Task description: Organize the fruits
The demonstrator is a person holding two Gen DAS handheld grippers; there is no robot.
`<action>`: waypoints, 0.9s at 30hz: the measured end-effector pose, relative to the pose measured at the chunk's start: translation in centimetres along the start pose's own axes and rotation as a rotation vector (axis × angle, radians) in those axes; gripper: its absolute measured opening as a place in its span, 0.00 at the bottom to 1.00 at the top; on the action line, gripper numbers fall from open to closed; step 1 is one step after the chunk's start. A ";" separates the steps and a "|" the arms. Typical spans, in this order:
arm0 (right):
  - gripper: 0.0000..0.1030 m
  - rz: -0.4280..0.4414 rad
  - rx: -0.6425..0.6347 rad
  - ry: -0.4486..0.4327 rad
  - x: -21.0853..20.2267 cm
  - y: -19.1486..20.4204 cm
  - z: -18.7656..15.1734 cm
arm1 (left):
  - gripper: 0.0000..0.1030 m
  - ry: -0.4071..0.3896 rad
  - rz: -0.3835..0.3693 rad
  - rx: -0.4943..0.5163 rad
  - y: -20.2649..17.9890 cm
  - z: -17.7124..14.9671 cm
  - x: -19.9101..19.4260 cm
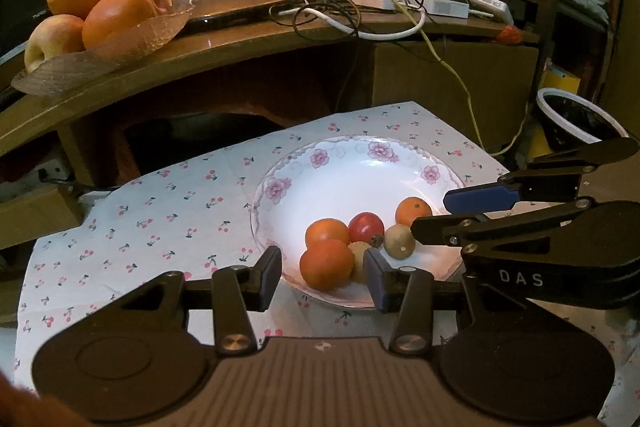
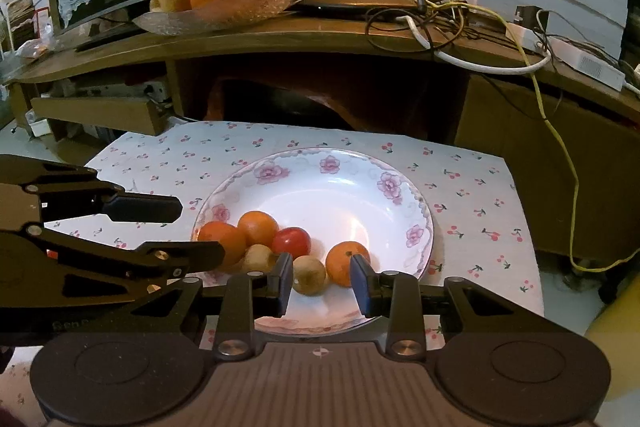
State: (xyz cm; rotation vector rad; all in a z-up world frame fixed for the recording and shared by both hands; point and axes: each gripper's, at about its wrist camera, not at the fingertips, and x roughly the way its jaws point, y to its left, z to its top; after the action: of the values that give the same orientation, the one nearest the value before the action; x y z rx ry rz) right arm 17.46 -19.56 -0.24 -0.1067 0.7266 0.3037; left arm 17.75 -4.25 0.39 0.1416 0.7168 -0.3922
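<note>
A white floral plate lies on a cherry-print cloth. It holds several small fruits: oranges, a red tomato and tan round fruits. My left gripper is open, its jaws on either side of the nearest orange. My right gripper is open around a tan fruit. Each gripper also shows in the other's view.
A glass dish of large oranges and apples stands on a wooden shelf behind the cloth. Tangled cables and adapters lie on the shelf. A black bowl sits to the right.
</note>
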 end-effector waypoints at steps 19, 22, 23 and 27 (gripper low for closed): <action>0.35 0.109 -0.039 0.001 -2.6 4.2 -0.2 | 0.49 -0.002 0.010 0.014 2.7 -2.6 -5.4; 0.35 0.131 -0.068 0.019 -2.4 5.3 -0.6 | 0.49 0.019 0.017 0.039 3.3 -3.8 -6.1; 0.35 0.139 -0.074 0.028 -2.2 5.6 -0.7 | 0.49 0.028 0.024 0.048 3.5 -4.3 -6.2; 0.35 0.163 -0.097 0.060 -1.5 6.8 -1.0 | 0.49 0.048 0.023 0.062 4.4 -5.4 -6.7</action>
State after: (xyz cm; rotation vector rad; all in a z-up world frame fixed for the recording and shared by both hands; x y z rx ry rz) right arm 13.64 -13.62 0.07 -0.1489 0.7820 0.4937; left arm 11.55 3.22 0.77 0.2182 0.7503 -0.3897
